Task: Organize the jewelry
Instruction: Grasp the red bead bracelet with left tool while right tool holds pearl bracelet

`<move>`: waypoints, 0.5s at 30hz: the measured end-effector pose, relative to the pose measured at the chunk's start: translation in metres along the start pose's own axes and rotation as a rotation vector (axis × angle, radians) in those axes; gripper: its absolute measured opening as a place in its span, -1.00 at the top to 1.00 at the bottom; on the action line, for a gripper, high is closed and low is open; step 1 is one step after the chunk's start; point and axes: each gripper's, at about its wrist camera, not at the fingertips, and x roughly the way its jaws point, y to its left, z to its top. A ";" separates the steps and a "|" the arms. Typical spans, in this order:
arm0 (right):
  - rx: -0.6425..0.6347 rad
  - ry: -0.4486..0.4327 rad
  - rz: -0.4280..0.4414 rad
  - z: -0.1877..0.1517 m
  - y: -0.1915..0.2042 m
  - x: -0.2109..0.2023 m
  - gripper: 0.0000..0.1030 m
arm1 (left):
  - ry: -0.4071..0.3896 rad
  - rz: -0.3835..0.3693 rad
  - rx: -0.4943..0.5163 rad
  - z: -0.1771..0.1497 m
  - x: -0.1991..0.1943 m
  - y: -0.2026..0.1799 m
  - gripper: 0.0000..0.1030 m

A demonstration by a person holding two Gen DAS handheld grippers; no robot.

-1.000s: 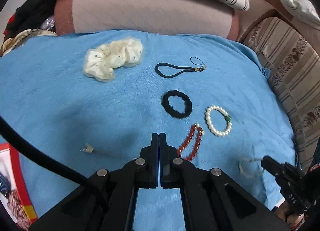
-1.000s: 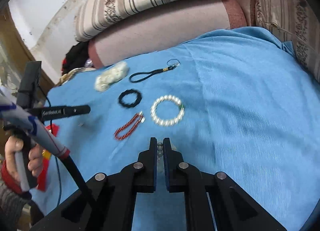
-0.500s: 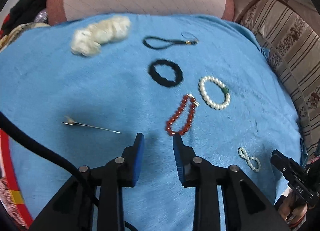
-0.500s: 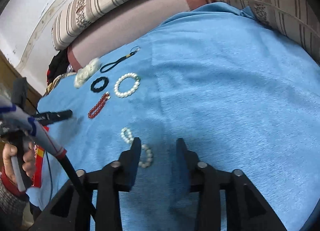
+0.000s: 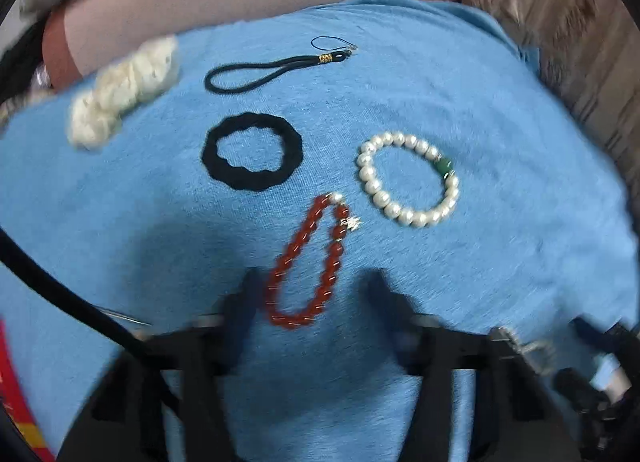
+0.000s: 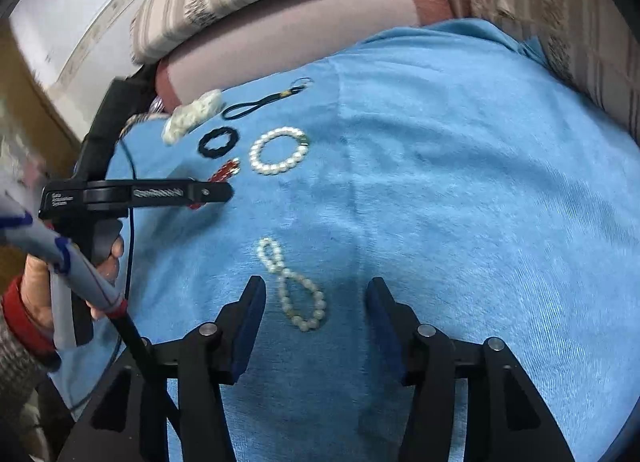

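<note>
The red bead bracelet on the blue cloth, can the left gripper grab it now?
Probably yes. The left gripper is open, with the red bead bracelet's lower loop lying between its fingers on the blue cloth. Nothing sits on or across it.

Soft even light; motion blur at edges; fisheye bending; dark corners.

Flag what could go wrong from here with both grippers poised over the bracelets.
1. The left gripper straddles only the near end of the red bead bracelet; closing could pinch one strand or the blue cloth.
2. The small white bead bracelet lies twisted, off-centre toward the right gripper's left finger, so a close might nudge it aside.
</note>
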 end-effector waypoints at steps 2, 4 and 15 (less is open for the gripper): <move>-0.040 0.000 -0.003 0.002 0.009 0.001 -0.23 | 0.016 -0.033 -0.017 -0.001 -0.004 0.005 0.72; -0.062 0.006 0.006 0.005 0.017 0.003 -0.23 | 0.024 -0.044 -0.039 -0.006 -0.011 0.012 0.74; -0.004 0.042 -0.023 0.076 0.027 0.062 -0.23 | -0.044 -0.073 -0.129 -0.072 -0.078 0.057 0.86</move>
